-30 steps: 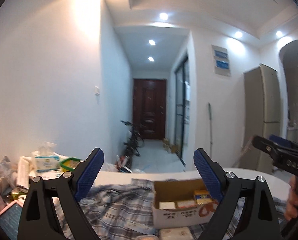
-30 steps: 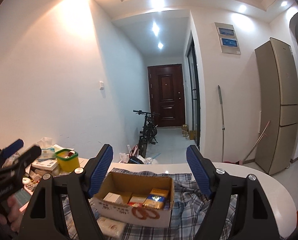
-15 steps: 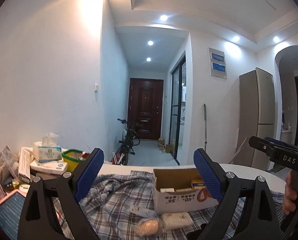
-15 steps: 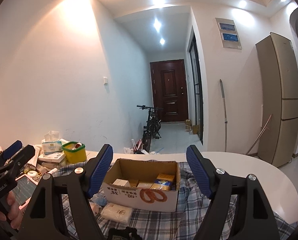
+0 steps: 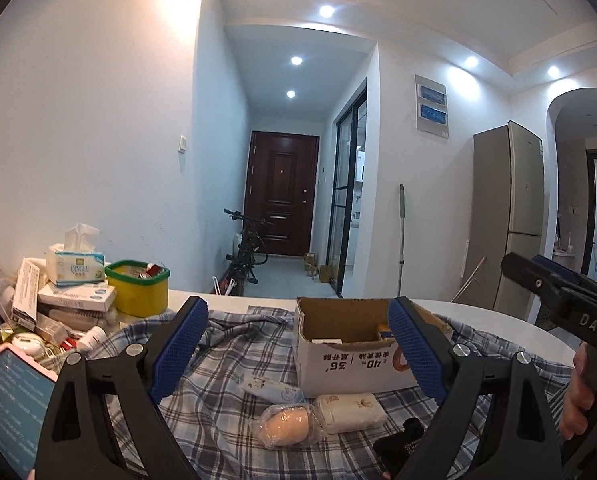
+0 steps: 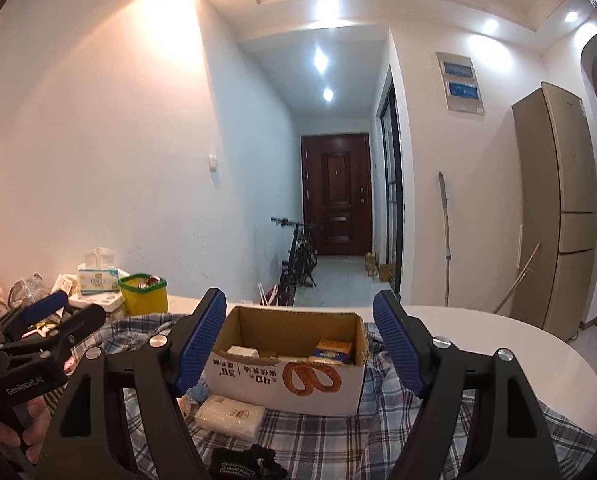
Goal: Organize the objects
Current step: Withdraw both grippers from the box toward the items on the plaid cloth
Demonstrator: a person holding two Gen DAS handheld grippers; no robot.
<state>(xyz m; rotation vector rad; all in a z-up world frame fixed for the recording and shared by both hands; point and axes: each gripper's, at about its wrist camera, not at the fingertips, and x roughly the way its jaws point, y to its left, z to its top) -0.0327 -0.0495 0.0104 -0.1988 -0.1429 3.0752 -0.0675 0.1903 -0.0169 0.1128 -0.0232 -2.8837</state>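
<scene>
An open cardboard box [image 6: 294, 380] [image 5: 346, 360] with a pretzel print stands on a checked cloth [image 5: 226, 360] over a white table; small packets lie inside it. In front of the box lie a white wrapped packet [image 5: 348, 412] [image 6: 230, 416], a round beige wrapped item [image 5: 284, 426], a small blue-and-white tube [image 5: 272, 388] and a black object [image 6: 250, 464]. My left gripper [image 5: 298, 344] is open above the cloth, nothing between its blue pads. My right gripper [image 6: 298, 336] is open, level with the box, which shows between its fingers farther off.
At the table's left are a tissue box [image 5: 76, 266], a yellow tub with a green rim [image 5: 138, 290], stacked boxes and a pink-edged tablet [image 5: 6, 404]. The white table edge [image 6: 518, 352] curves at the right. A fridge [image 6: 558, 208], a bicycle and a dark door stand beyond.
Both grippers have sunk and tipped down, so more of the cloth and the items in front of the box have come into view. Jaw openings are unchanged.
</scene>
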